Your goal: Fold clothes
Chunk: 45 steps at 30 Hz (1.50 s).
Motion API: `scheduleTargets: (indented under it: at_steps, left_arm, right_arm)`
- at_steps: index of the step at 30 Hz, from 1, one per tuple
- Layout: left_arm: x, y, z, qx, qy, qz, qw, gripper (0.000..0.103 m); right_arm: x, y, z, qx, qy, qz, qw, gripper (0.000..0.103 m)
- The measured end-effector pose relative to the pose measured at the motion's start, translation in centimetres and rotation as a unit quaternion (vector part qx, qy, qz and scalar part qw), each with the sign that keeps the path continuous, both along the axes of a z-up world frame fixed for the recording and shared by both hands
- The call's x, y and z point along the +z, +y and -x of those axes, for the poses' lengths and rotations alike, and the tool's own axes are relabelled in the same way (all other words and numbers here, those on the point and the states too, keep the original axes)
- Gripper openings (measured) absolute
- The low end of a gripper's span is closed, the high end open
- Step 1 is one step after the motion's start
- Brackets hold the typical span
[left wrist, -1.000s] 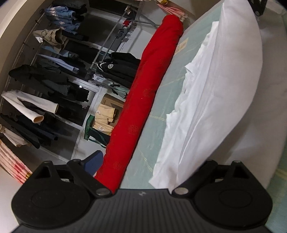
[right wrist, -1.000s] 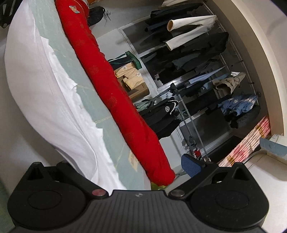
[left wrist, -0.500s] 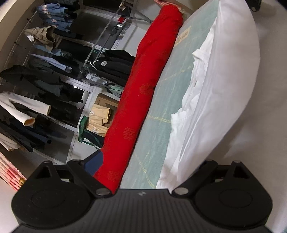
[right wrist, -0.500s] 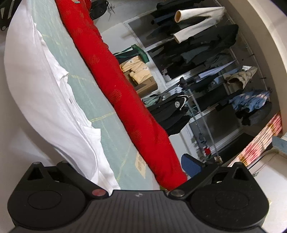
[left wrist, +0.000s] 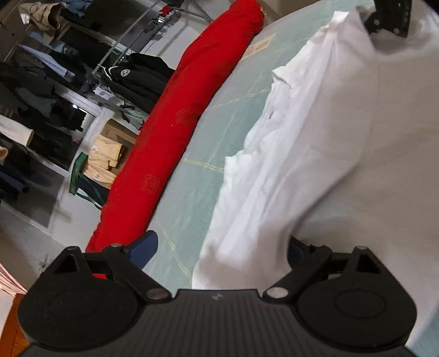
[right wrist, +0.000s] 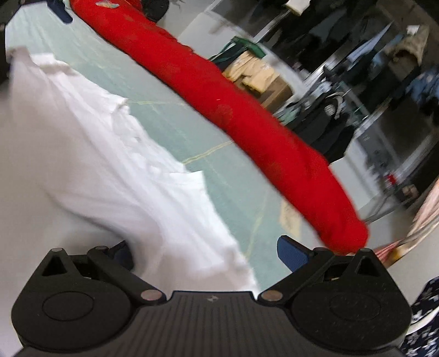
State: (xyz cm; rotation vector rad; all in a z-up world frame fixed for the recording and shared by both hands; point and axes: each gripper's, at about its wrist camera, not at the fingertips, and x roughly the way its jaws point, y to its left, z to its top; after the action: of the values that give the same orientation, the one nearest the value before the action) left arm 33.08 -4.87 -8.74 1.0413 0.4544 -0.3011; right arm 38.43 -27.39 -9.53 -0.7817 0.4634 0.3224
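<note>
Both hand-held grippers are standing with their jaws spread wide, and white cloth is passing between the fingers of each. My left hand-held gripper (left wrist: 219,250) is showing one blue pad (left wrist: 144,248) bare over the tabletop (left wrist: 192,170), while the opposite finger is sitting half buried under a fold of the white shirt (left wrist: 315,142). I cannot tell whether that finger is touching the cloth or merely lying beneath it. My right hand-held gripper (right wrist: 208,254) is mirroring this: its blue pad (right wrist: 292,254) is hanging free over the pale green tabletop (right wrist: 236,192), and the other finger is peeking out dark from under the shirt (right wrist: 96,153).

The shirt is lying bunched and rumpled along the near side of the tabletop, its ragged edges spilling toward the middle. In the left view my other gripper is showing black at the far end of the shirt (left wrist: 389,16).

Along the far edge of the tabletop a long red roll (left wrist: 170,131) is stretching from end to end, apart from the shirt, with bare green surface between them. Behind it, racks of dark hanging clothes (left wrist: 41,82) are filling the background, and a cardboard box (left wrist: 118,134) is sitting on the floor.
</note>
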Motion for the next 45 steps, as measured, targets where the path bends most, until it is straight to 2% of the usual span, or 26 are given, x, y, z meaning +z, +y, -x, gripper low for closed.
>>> scheduleTargets:
  at_steps: [3, 5, 7, 9, 15, 17, 20, 25, 29, 31, 34, 36, 39, 42, 45]
  left_arm:
    - [0.7, 0.9, 0.6, 0.007, 0.004, 0.011, 0.9999, 0.093]
    - [1.2, 1.2, 0.2, 0.021, 0.004, 0.023, 0.9995, 0.094]
    - [2.1, 1.5, -0.6, 0.033, 0.010, 0.056, 0.9979, 0.094]
    - [3.0, 1.9, -1.6, 0.039, 0.014, 0.085, 0.9955, 0.094]
    - [3.4, 2.6, -6.5, 0.073, 0.028, 0.138, 0.9874, 0.094]
    - [3.2, 2.7, -8.1, 0.084, 0.030, 0.142, 0.9858, 0.094]
    - [3.2, 3.2, -9.3, 0.107, 0.037, 0.151, 0.9819, 0.093]
    - [3.8, 4.1, -7.6, 0.100, 0.037, 0.162, 0.9809, 0.093]
    - [4.3, 4.6, -5.3, 0.086, 0.041, 0.167, 0.9813, 0.093]
    - [4.5, 4.8, -4.5, 0.083, 0.044, 0.176, 0.9799, 0.093]
    - [4.6, 5.0, -3.5, 0.084, 0.053, 0.189, 0.9770, 0.093]
    - [4.4, 5.0, -2.8, 0.083, 0.057, 0.189, 0.9767, 0.093]
    - [4.1, 4.9, -1.8, 0.074, 0.061, 0.188, 0.9774, 0.093]
    - [3.8, 4.6, -1.4, 0.069, 0.072, 0.190, 0.9767, 0.093]
    - [3.4, 4.2, -1.2, 0.070, 0.079, 0.187, 0.9767, 0.093]
  right_arm:
    - [1.2, -0.9, 1.0, 0.011, 0.036, -0.022, 0.999, 0.103]
    - [1.4, -1.3, 1.2, 0.004, 0.036, -0.026, 0.999, 0.103]
    - [1.6, -1.7, 0.7, -0.010, 0.034, -0.028, 0.999, 0.103]
    - [2.4, -2.3, -0.1, -0.018, 0.037, -0.054, 0.998, 0.103]
    - [2.9, -3.8, -6.0, -0.037, 0.062, -0.105, 0.992, 0.103]
    - [3.0, -4.3, -7.9, -0.044, 0.071, -0.121, 0.989, 0.103]
    - [2.7, -5.3, -10.4, -0.055, 0.110, -0.158, 0.980, 0.103]
    - [4.1, -7.2, -11.0, -0.027, 0.144, -0.212, 0.966, 0.103]
    - [5.8, -8.5, -10.8, 0.008, 0.191, -0.241, 0.951, 0.103]
    - [6.4, -8.7, -10.5, 0.007, 0.182, -0.237, 0.954, 0.103]
    - [7.5, -9.3, -10.1, -0.003, 0.176, -0.269, 0.947, 0.103]
    - [7.9, -9.5, -9.1, 0.012, 0.178, -0.284, 0.942, 0.103]
    - [7.2, -8.4, -6.2, 0.067, 0.185, -0.245, 0.949, 0.103]
    - [4.5, -6.4, -3.6, 0.089, 0.179, -0.152, 0.968, 0.103]
    - [4.5, -7.7, -4.4, 0.040, 0.163, -0.157, 0.973, 0.103]
